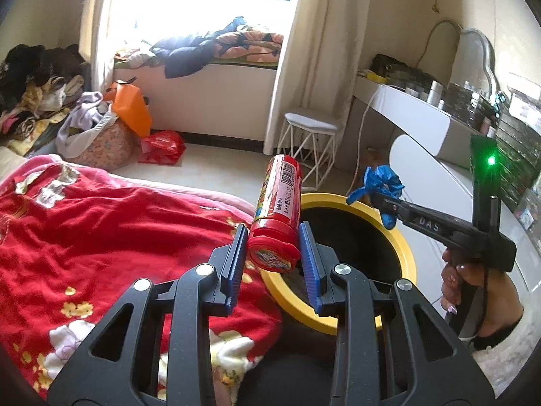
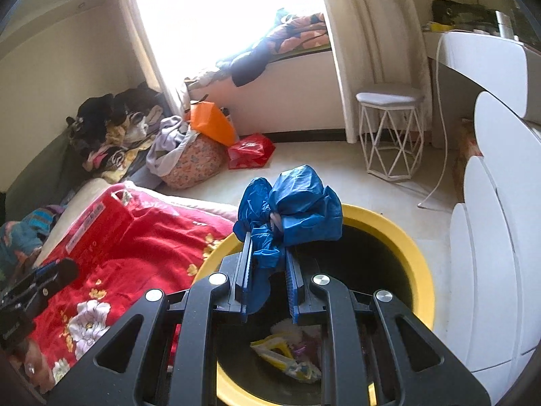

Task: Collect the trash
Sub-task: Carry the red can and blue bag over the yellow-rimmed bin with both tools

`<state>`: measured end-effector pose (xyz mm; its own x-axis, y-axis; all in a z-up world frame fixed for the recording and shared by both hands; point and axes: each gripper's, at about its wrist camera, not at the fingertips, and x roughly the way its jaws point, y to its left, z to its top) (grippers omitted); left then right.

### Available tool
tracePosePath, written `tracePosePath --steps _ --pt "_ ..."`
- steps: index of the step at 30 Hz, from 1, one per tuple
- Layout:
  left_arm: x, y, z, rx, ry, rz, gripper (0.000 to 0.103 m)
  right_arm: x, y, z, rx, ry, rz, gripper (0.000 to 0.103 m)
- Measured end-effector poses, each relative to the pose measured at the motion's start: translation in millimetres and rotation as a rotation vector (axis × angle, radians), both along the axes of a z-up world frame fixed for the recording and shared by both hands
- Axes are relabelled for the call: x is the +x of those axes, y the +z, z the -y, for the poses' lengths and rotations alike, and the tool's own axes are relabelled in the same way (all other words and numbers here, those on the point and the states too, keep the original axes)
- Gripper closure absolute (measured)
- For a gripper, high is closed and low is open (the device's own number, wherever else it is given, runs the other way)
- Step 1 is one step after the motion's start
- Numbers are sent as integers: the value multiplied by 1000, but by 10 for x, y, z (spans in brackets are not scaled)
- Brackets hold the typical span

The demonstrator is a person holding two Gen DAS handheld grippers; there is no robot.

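My left gripper [image 1: 272,237] is shut on a red cylindrical snack can [image 1: 277,213], held tilted over the near rim of the yellow-rimmed black trash bin [image 1: 400,237]. My right gripper [image 2: 269,248] is shut on a crumpled blue plastic bag [image 2: 294,206], held above the same bin [image 2: 419,260]. The right gripper and the blue bag [image 1: 380,182] also show in the left wrist view, over the bin's far rim. Wrappers [image 2: 287,355] lie at the bottom of the bin.
A bed with a red flowered blanket [image 1: 101,230] lies left of the bin. A white wire stool [image 2: 389,135], a white dresser [image 2: 500,237] and a desk stand to the right. Bags and clothes [image 2: 196,149] are piled by the window seat.
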<state>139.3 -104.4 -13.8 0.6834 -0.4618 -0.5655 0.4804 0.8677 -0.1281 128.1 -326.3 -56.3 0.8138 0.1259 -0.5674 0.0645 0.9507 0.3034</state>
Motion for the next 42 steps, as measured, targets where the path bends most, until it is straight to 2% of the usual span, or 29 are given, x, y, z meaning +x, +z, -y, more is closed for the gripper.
tracePosePath --steps 20,33,42 --pt "-101 -230 457 79 -102 -26 78 -38 -138 415 25 -90 -25 87" --pt "-40 -529 749 127 -147 -92 78 7 -313 512 45 -98 -79 85" --pt "86 -697 871 128 -153 -155 78 30 -399 539 50 -85 -104 84"
